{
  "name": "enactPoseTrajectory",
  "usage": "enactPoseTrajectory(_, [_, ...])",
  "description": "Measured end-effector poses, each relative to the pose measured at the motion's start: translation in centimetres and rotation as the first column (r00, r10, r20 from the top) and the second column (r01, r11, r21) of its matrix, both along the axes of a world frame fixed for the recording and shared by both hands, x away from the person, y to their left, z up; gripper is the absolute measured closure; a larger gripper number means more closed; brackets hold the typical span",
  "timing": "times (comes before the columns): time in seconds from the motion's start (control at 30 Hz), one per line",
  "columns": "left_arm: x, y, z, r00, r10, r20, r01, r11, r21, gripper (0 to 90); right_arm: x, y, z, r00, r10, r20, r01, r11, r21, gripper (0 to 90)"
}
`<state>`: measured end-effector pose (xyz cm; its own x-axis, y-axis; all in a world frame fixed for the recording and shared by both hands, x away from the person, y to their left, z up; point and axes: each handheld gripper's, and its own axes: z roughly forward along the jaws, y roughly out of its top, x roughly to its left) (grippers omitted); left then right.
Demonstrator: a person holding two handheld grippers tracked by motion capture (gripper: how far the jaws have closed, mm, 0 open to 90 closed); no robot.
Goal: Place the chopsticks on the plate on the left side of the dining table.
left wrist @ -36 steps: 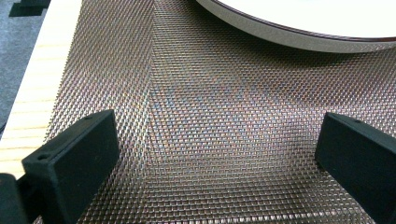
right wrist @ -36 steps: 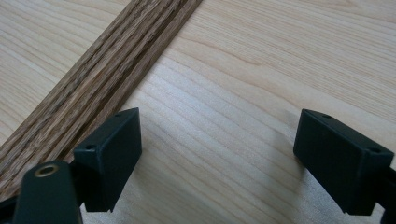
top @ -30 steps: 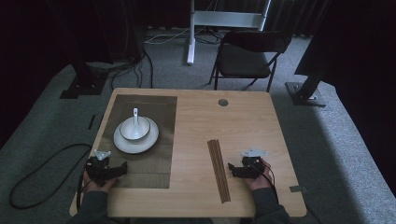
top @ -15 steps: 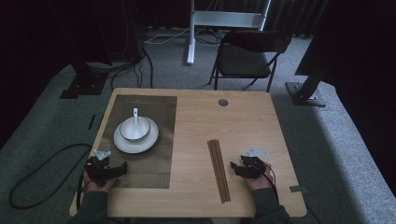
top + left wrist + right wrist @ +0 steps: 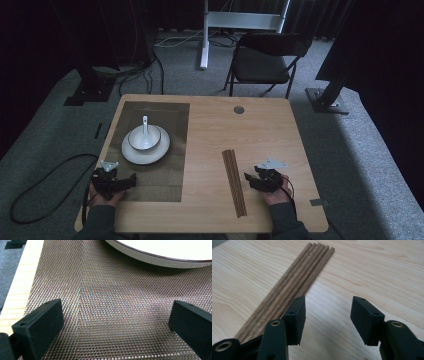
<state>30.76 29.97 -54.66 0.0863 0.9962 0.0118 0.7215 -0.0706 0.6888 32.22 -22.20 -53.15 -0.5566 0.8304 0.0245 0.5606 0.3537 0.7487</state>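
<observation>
R gripper (image 5: 325, 320) sitting spread beside chopsticks (image 5: 294, 282); L gripper (image 5: 112, 325) spread over mat (image 5: 105, 302). Sticks prob light, stiff, rolling—pinch mid-bundle.

A bowl (image 5: 144, 137) sits on a plate (image 5: 159, 150) on the mat (image 5: 165, 172) at the table's (image 5: 210, 220) left; chopsticks (image 5: 234, 182) lie right.

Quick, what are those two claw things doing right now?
Left gripper: open, empty, over the woven mat.
Right gripper: open, empty, beside the chopsticks.
</observation>
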Motion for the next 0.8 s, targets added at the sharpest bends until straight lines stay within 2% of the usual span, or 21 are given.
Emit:
enactPoseTrajectory(0.43, [0.0,0.0,0.0,1.0,0.001,0.001,-0.001,1.0,-0.001,0.1,-0.6,0.9,0.6,0.9997,0.023,-0.005,-0.023,0.9989,0.04,50.9])
enactPoseTrajectory(0.8, [0.0,0.0,0.0,1.0,0.001,0.001,-0.001,1.0,-0.001,0.1,-0.8,2.5,0.6,0.9989,0.046,-0.003,-0.046,0.9984,0.033,55.6])
